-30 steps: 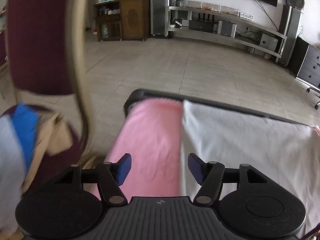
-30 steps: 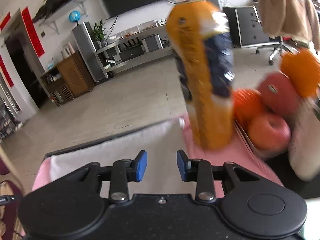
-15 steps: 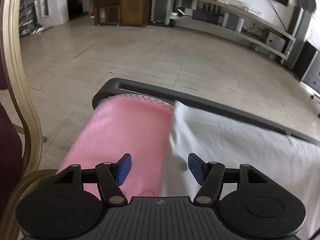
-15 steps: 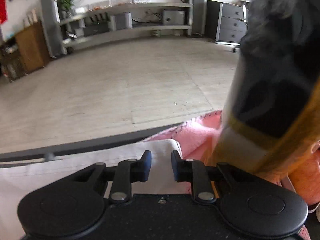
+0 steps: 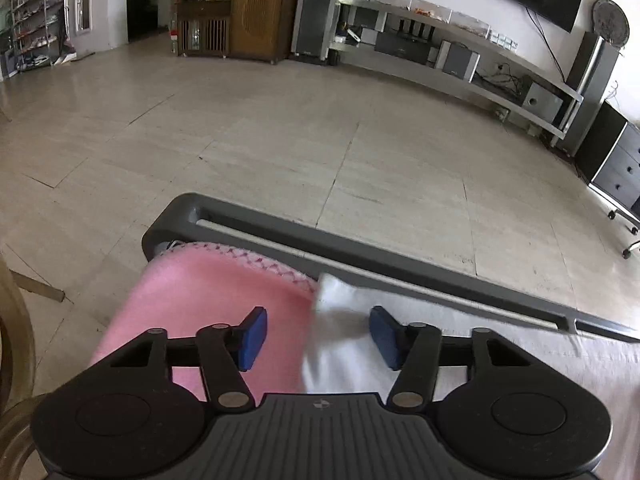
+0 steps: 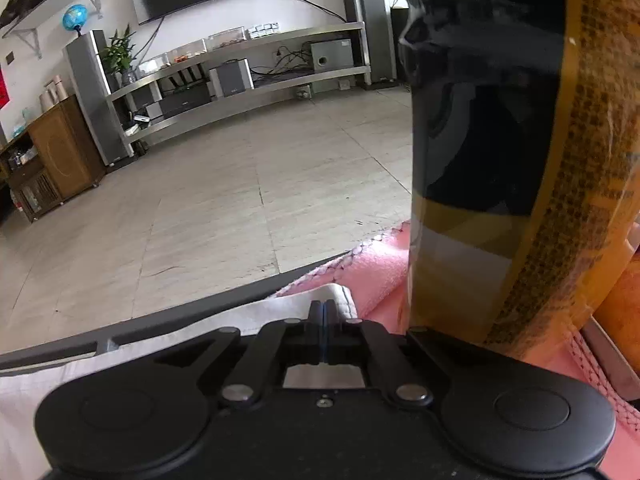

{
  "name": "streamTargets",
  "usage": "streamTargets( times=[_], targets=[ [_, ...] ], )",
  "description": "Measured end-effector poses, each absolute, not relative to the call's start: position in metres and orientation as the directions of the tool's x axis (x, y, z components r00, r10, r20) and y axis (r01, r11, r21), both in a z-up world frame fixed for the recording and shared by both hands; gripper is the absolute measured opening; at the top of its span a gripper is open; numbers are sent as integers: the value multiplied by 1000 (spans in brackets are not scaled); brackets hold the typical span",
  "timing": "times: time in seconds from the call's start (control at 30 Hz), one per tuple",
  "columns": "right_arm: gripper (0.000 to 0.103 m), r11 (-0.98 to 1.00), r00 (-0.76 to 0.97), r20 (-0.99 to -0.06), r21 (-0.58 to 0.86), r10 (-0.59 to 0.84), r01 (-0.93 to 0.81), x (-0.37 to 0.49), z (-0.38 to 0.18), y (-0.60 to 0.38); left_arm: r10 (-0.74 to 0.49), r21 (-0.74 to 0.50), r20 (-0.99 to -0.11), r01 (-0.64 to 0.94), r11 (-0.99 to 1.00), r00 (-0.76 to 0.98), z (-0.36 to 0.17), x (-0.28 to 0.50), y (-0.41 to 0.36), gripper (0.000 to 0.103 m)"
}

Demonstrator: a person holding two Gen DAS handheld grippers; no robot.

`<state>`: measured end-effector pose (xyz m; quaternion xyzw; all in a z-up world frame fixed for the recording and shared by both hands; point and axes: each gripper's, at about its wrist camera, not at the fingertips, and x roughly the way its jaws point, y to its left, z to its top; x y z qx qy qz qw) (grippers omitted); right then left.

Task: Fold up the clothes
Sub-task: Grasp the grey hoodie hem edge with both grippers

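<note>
White cotton, the garment (image 5: pixel 400 344) lies spread flat on a pink blanket (image 5: pixel 208 300) that covers the table, its far edge running along the dark grey table rim (image 5: pixel 360 256). At one far corner (image 6: pixel 320 296) the right gripper (image 6: pixel 320 332) has its blue pads pressed together, and the hem seems to be nipped between them, though the pinch itself sits low and partly hidden by the gripper body. At the other far corner the left gripper (image 5: pixel 316 336) stands with its jaws wide apart, one pad over the pink, the other over the white, the cloth's side edge running between them and nothing held.

The trouble I see is lopsidedness. If the right side lifts while the left has no hold, the cloth will drag askew and the fold will come out crooked. The left jaws could also close on blanket as well as garment, since the white corner lies directly on the pink pile, and then the whole cover would ride up with it.

Closest to my worry is the tall orange bottle (image 6: pixel 520 160) standing just beside the right gripper, almost against its housing. A sweep of that hand, or a tug on the blanket beneath, could tip it onto the cloth. Something orange (image 6: pixel 624 304) sits beyond it at the frame's edge, too cropped to name.
</note>
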<state>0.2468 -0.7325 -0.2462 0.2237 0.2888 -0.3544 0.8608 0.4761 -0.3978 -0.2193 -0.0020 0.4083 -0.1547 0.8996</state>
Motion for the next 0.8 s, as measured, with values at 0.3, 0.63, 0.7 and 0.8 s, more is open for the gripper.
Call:
streamTargets(
  times=[0.3,0.63,0.7,0.8],
  targets=[
    [0,692,649,-611,217,-453,688,244,-227,-729,-239,-51,-672,278,959,701,-195,448,-404,3],
    [2,711,724,-582,324,-371,625,185,-158,-721,-227,53,-587,317,947,777,-134,378,-394,3],
    [9,711,714,-608,326,-347,623,184,-155,-721,-218,70,-584,315,946,782,-130,371,-395,3],
    [25,726,692,-632,285,-348,626,191,-160,-716,-195,96,-591,308,947,783,-134,371,-401,3]
  ],
)
